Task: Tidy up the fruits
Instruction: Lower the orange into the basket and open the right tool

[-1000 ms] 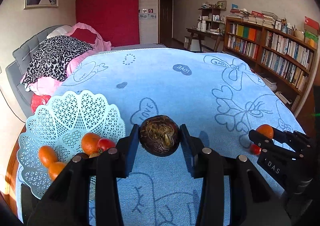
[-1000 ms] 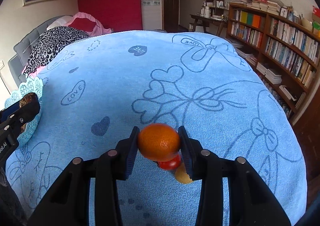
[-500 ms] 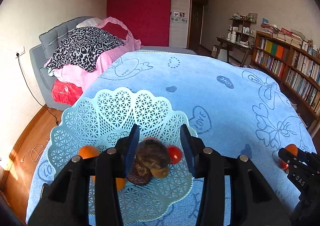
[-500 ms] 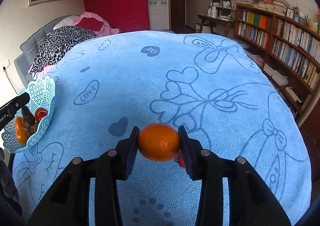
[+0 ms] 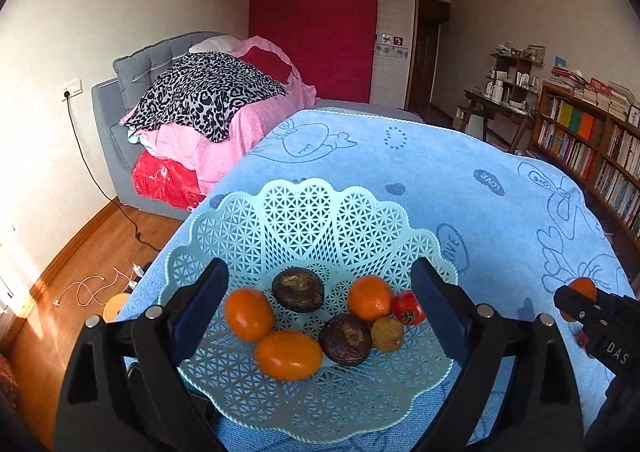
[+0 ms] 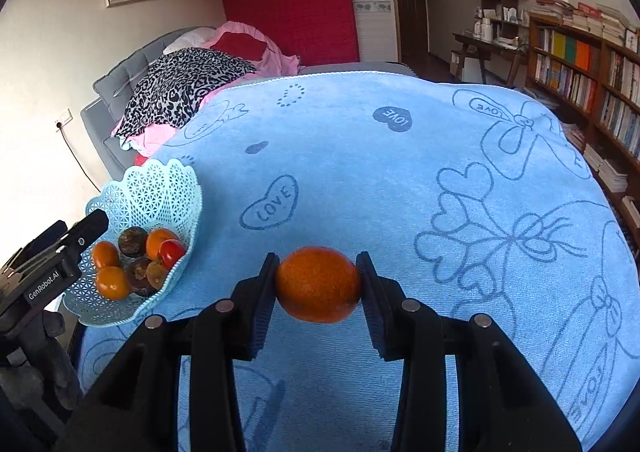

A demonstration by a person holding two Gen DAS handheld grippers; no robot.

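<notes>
Right wrist view: the right gripper (image 6: 318, 284) is clenched on an orange (image 6: 318, 284), pads pressing its two sides, above the blue towel (image 6: 400, 172).
Basket: the pale lattice basket (image 6: 168, 188) sits at about 9 o'clock from the held orange, well apart, near the towel's left edge.
Left gripper: the left gripper (image 5: 320, 304) hangs over the basket with its jaws spread wide and nothing between them.
Contents: two dark round fruits (image 5: 298, 289), three oranges (image 5: 249, 314), a small red fruit (image 5: 407, 307) and a small yellowish fruit (image 5: 387, 333) lie in the bowl.
Step in hand: carry the orange toward 9 o'clock. It seems wise to clear the left gripper first, lower over a bare patch of lattice, then let go low so nothing rolls out.
</notes>
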